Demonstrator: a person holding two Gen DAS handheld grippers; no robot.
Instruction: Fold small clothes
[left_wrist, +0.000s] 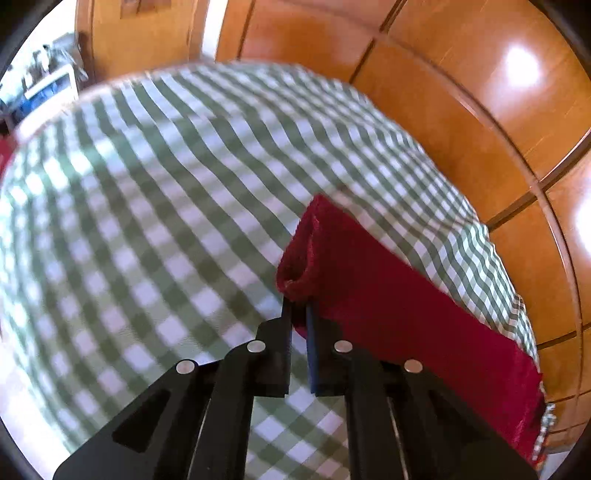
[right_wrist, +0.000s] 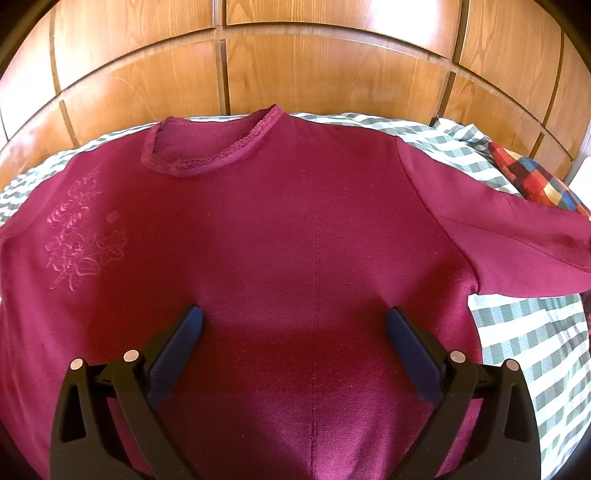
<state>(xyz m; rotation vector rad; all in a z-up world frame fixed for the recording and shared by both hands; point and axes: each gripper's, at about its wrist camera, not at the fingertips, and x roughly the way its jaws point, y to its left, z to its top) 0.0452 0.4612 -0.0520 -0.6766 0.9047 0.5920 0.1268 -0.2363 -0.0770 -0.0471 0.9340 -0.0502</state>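
We have the sweater (right_wrist: 280, 229) spread face up on the bed (right_wrist: 524, 332), its collar (right_wrist: 210, 147) toward the wooden panels (right_wrist: 295, 66). To fold the sleeve (left_wrist: 399, 306) well, we should carry its cuff across toward the collar, keeping it taut and level. The left gripper (left_wrist: 299, 314) has its jaws nearly closed, pinching the cuff. The right gripper (right_wrist: 293, 325) hangs over the sweater's lower middle, jaws spread wide, holding nothing.
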